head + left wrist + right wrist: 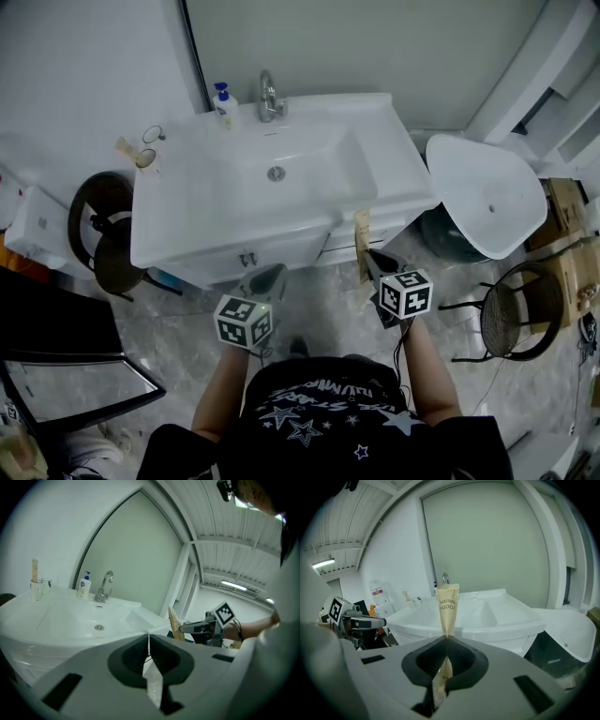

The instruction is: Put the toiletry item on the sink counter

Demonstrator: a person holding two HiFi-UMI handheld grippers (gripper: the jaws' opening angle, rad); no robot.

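Right gripper (446, 637) pinches toothbrush packet (447, 604), short of the sink counter (398, 159) front edge, right end | left gripper (149, 639) pressed together, empty | risk: I grip only its lower end; packet may pivot, strike the edge, drop.

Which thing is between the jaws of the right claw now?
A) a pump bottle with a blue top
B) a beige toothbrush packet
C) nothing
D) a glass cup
B: in the right gripper view the right claw is shut on the beige toothbrush packet, printed TOOTH BRUSH.
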